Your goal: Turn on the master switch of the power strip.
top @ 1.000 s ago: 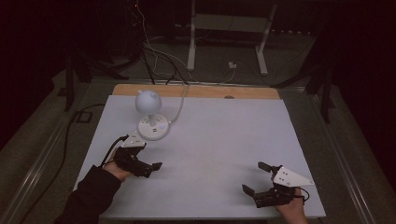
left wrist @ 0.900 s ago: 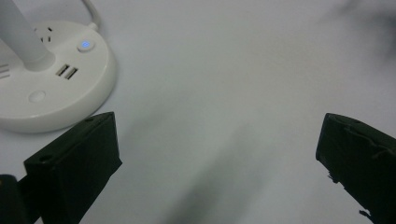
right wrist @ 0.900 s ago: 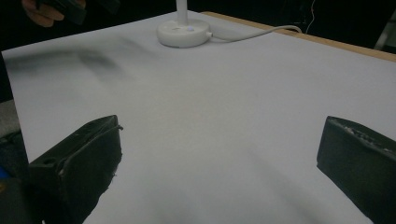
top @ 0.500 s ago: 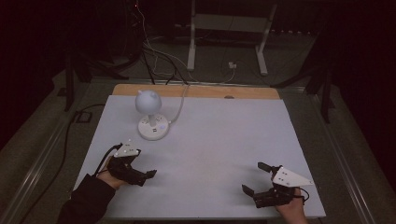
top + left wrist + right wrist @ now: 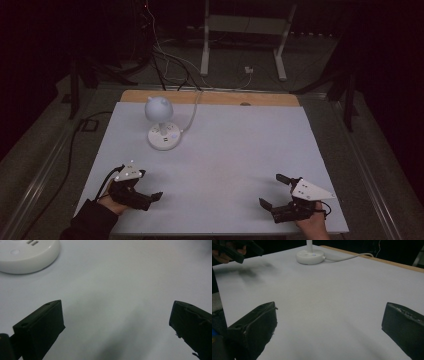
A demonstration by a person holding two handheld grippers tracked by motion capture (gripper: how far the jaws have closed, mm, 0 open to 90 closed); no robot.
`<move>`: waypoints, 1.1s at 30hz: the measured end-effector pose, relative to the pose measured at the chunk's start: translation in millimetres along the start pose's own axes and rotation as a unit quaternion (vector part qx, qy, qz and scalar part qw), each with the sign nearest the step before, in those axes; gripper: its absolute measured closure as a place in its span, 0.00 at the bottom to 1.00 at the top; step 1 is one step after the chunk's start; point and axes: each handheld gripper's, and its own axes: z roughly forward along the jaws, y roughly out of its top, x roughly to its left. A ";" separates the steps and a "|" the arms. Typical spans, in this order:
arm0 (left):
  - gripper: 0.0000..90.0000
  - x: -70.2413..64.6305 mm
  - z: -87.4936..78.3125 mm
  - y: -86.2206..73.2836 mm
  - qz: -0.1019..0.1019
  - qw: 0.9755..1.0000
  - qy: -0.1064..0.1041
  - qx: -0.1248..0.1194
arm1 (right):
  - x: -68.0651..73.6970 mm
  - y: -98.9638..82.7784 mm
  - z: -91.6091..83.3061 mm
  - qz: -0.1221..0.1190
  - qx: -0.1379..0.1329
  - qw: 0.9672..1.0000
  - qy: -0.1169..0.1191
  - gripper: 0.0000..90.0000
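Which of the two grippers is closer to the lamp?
The left gripper: it sits just in front of the lamp, while the right gripper is across the table.

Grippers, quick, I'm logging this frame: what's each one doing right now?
Left gripper: open, holding nothing, near the lamp.
Right gripper: open, holding nothing.

left gripper (image 5: 150, 192) pulled back from lamp (image 5: 161, 122) toward the near table edge, now well apart from it; jaws look wider apart, view's dim.
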 end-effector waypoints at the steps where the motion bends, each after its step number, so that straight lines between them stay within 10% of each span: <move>1: 0.00 -1.1 -0.4 -1.8 -0.002 1.000 0.000 -0.002 | 0.0 0.1 0.0 0.000 0.000 1.000 0.000 0.00; 33: 0.00 0.6 5.0 -29.8 0.009 0.999 0.042 -0.030 | -1.2 -1.3 2.4 0.002 0.005 1.000 0.005 0.00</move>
